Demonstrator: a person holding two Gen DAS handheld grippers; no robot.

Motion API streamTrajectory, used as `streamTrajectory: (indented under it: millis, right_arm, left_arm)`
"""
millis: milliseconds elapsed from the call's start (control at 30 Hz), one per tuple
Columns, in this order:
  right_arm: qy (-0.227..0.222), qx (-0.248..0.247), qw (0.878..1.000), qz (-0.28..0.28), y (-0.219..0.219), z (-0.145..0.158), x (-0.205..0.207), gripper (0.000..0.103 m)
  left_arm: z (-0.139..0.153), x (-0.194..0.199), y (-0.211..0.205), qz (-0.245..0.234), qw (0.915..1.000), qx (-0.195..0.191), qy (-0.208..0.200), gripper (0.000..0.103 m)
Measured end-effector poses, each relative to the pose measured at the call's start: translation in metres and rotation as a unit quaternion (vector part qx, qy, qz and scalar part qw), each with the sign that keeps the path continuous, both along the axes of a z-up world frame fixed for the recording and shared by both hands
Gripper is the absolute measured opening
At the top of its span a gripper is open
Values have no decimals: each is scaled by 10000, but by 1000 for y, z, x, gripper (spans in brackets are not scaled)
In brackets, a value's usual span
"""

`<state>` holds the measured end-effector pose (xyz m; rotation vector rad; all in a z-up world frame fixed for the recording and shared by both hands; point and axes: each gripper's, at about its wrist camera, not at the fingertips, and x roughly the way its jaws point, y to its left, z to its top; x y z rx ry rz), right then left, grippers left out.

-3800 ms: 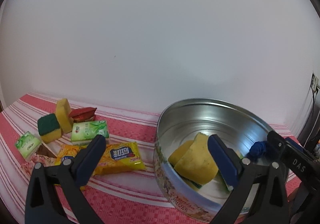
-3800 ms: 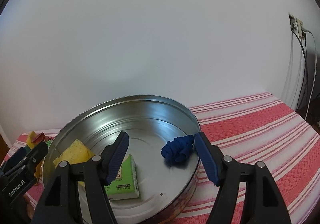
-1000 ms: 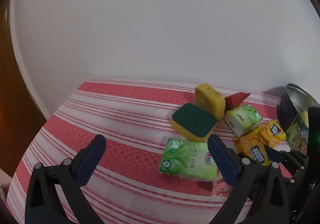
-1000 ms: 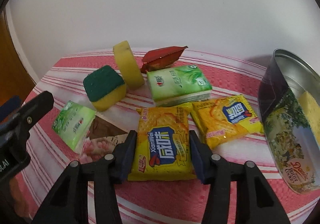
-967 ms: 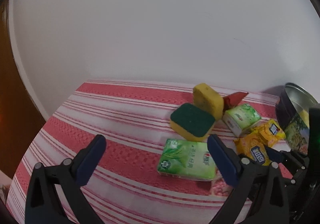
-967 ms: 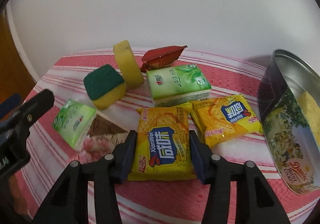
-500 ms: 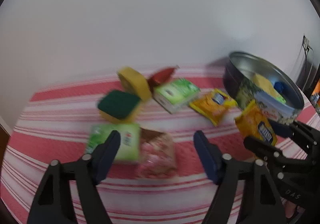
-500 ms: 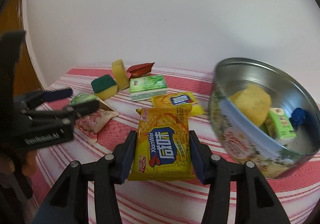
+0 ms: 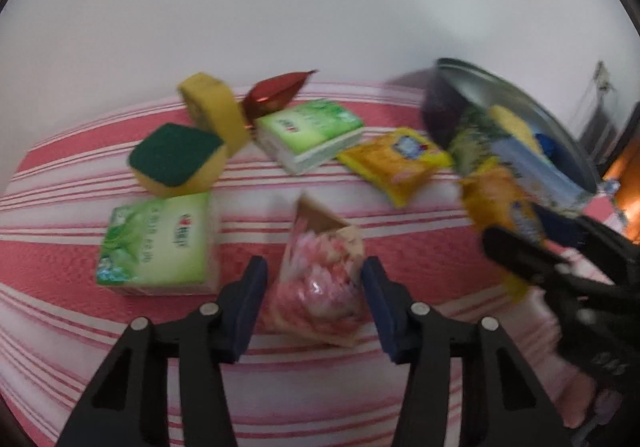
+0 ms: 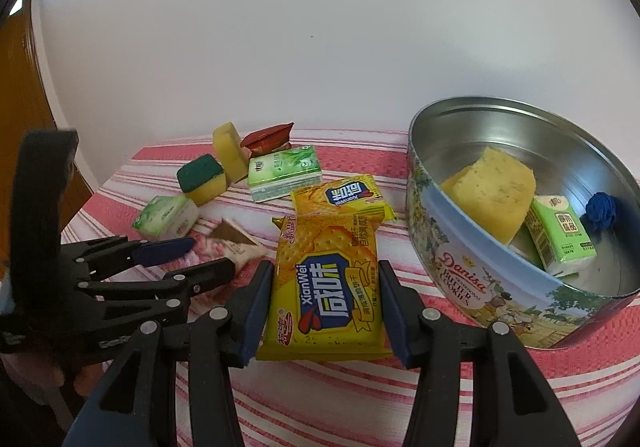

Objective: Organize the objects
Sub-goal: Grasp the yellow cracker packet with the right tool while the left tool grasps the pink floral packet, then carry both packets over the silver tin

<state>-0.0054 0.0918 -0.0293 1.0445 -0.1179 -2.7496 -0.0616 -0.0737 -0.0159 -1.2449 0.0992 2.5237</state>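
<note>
1. Left wrist view: the left gripper (image 9: 314, 301) sits low at 6 o'clock with its blue pads on either side of a pink snack packet (image 9: 320, 279) lying on the striped surface (image 9: 60, 327). The pads are just beside the packet's edges, but the blur hides whether they press it.
2. The packet is pale pink with a brown triangular corner pointing toward 12 o'clock.
3. At 9 o'clock of the packet lies a green tissue pack (image 9: 160, 243); at 11 o'clock a green-topped sponge (image 9: 178, 159) and a yellow sponge (image 9: 214, 113) on edge; at 12 o'clock a second tissue pack (image 9: 312, 133) with a red wrapper (image 9: 278, 93) behind it.
4. At 2 o'clock a yellow cracker packet (image 9: 400, 163) lies flat near the cookie tin (image 9: 520, 159) — blurred.
5. Right wrist view: the right gripper (image 10: 326, 313) is clamped on a yellow XianWei cracker packet (image 10: 328, 287), held off the surface, label facing the camera.
6. The tin (image 10: 472, 279) stands at 3 o'clock of the held packet — open, holding a yellow sponge piece (image 10: 492, 191), a small green carton (image 10: 560, 239) and a blue knot (image 10: 602, 209).
7. The other gripper (image 10: 188, 259) shows at 9 o'clock over the pink packet.
</note>
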Motion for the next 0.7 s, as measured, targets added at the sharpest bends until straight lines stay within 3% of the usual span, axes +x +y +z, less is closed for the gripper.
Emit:
streamTrajectory:
  millis: [167, 267, 433, 600, 700]
  right_arm:
    - [19, -55, 10000, -24, 2, 2, 0, 54]
    - [5, -89, 10000, -15, 2, 2, 0, 54]
    - [5, -67, 10000, -28, 1, 1, 1, 54]
    - [57, -90, 9999, -2, 1, 0, 3, 54]
    - [208, -220, 9995, 73, 3, 5, 8, 54]
  left_arm:
    - [-3, -3, 1, 171, 9996, -168, 118, 64]
    - [-5, -7, 5, 153, 9996, -210, 128, 65]
    - [-3, -10, 0, 306, 9994, -103, 151, 44]
    - [5, 1, -13, 216, 9996, 30, 161, 36]
    - [16, 13, -20, 300, 9985, 115, 453, 36]
